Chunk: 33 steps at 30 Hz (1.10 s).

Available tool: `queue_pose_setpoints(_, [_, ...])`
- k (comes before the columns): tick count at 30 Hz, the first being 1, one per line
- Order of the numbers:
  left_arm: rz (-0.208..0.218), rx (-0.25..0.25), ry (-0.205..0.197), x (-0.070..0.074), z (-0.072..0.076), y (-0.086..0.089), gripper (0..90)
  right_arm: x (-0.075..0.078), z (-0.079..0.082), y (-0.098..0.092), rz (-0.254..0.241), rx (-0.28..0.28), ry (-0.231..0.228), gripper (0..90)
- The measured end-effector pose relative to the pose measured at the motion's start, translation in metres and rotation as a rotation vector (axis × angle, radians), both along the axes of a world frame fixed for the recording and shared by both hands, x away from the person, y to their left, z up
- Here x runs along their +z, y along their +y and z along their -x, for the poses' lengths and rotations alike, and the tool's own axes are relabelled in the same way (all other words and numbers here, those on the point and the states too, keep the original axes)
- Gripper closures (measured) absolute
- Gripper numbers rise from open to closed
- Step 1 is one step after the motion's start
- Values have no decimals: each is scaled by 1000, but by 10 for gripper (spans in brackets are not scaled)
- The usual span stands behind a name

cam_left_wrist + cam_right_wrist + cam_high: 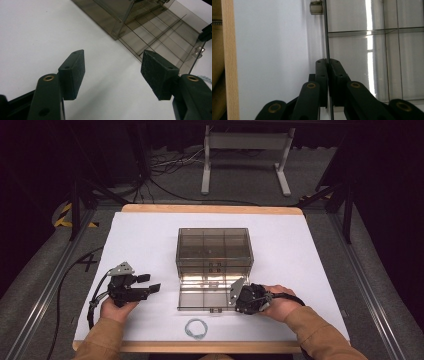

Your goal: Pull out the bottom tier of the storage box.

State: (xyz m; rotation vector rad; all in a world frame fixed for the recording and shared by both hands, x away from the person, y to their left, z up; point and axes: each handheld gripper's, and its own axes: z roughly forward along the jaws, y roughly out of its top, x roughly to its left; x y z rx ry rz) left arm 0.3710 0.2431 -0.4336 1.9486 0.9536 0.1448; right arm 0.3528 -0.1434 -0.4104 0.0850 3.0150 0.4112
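White tabletop: smoky compartment box sits mid-table, its lid folded open toward the person. Right gripper pinches the lid's edge; left gripper gapes wide, holding nothing.

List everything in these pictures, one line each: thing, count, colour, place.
Compartment box: one, smoky clear plastic, middle of the table, divided inside.
Lid: one, same smoky plastic, folded open flat on the table in front of the box, a small latch on its front edge.
Ring: one, pale bluish, loose on the table near the front edge, in front of the lid.
Table: one, white top with a wooden rim.
Frame: one, white metal, on the grey floor beyond the table.
Cables: several, dark, on the floor at the back.
Left tool: one, black, jaws open, left of the lid, holding nothing.
Right tool: one, black, shut on the lid's edge at its front right corner.
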Motion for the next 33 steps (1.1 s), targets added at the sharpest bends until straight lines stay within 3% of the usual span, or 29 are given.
queue_pose_setpoints(10, [0,-1,-1,0,-1,-1,369,0,1,-1,-14,-12,1,843])
queue_pose_setpoints(16, [3,-5,0,0,-3,-3,370,7,2,-3,-69,-39,0,791])
queue_pose_setpoints(25, [27,-7,-10,2,-10,-6,375,7,6,-6,-212,-101,-14,732])
queue_pose_setpoints(33, [30,-5,-4,1,-11,-6,376,8,8,-11,-335,-199,-43,712])
